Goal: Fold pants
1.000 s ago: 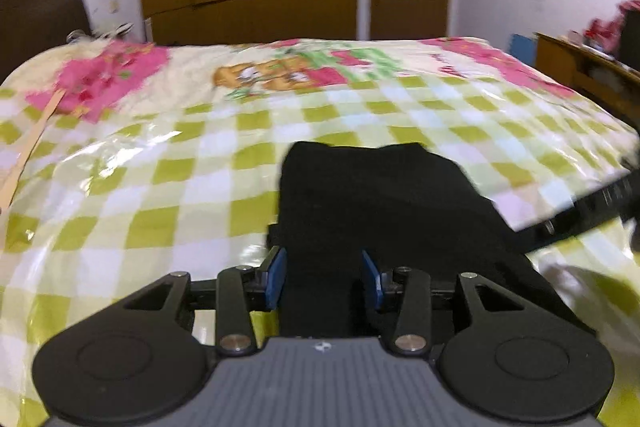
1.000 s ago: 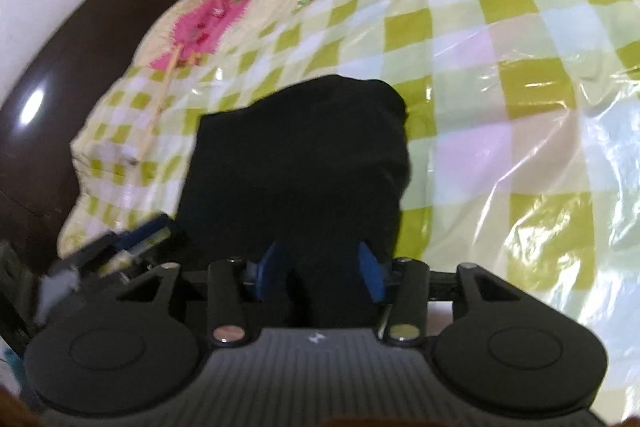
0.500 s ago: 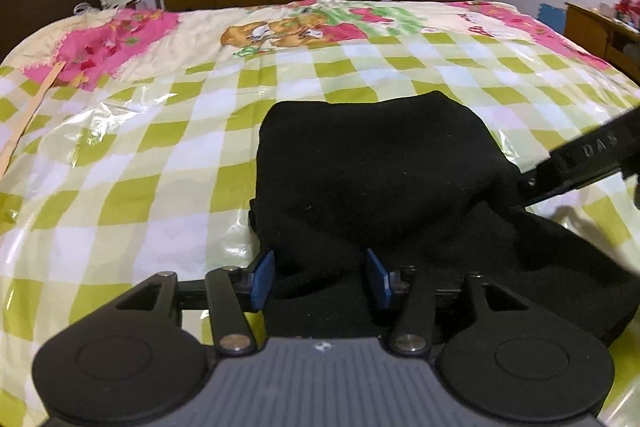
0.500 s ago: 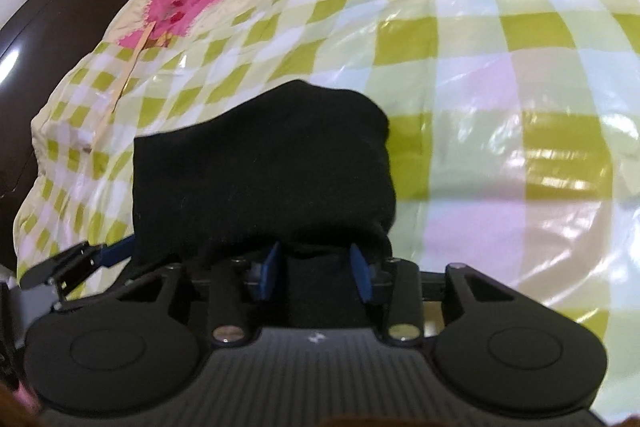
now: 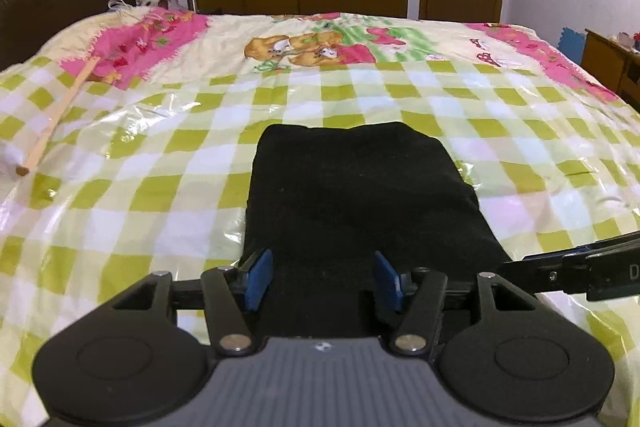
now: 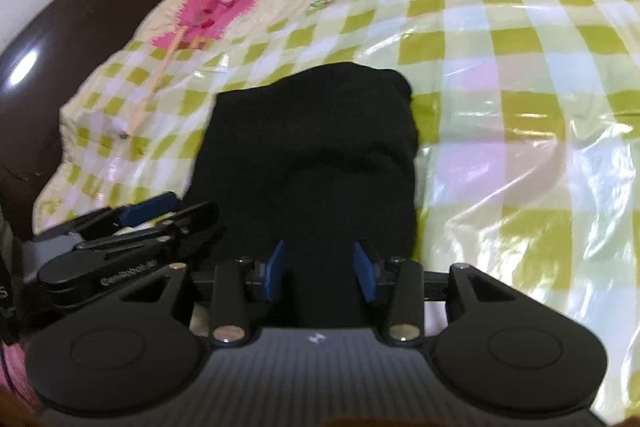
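Scene: two handheld grippers are hovering over one pair of black pants (image 5: 360,195) lying on a checked bedspread (image 5: 168,163) under clear plastic.
Pants: folded into a compact dark rectangle, they are lying straight ahead of both sets of fingers, the near edge running under them.
Long axis: it is running away from the fingertips toward the far side of the bed.
Left gripper (image 5: 322,279): the jaws are spreading, the blue pads standing clear of the cloth on either side; released.
Right gripper (image 6: 322,269): the jaws are widening too, with pants below the gap and nothing pinched.
Nearer hand: neither, as far as can be judged; each is sitting at the near edge, left over the left corner.
Count: one pair of pants, two grippers, one wooden stick (image 5: 60,115) well off beyond the left fingers.
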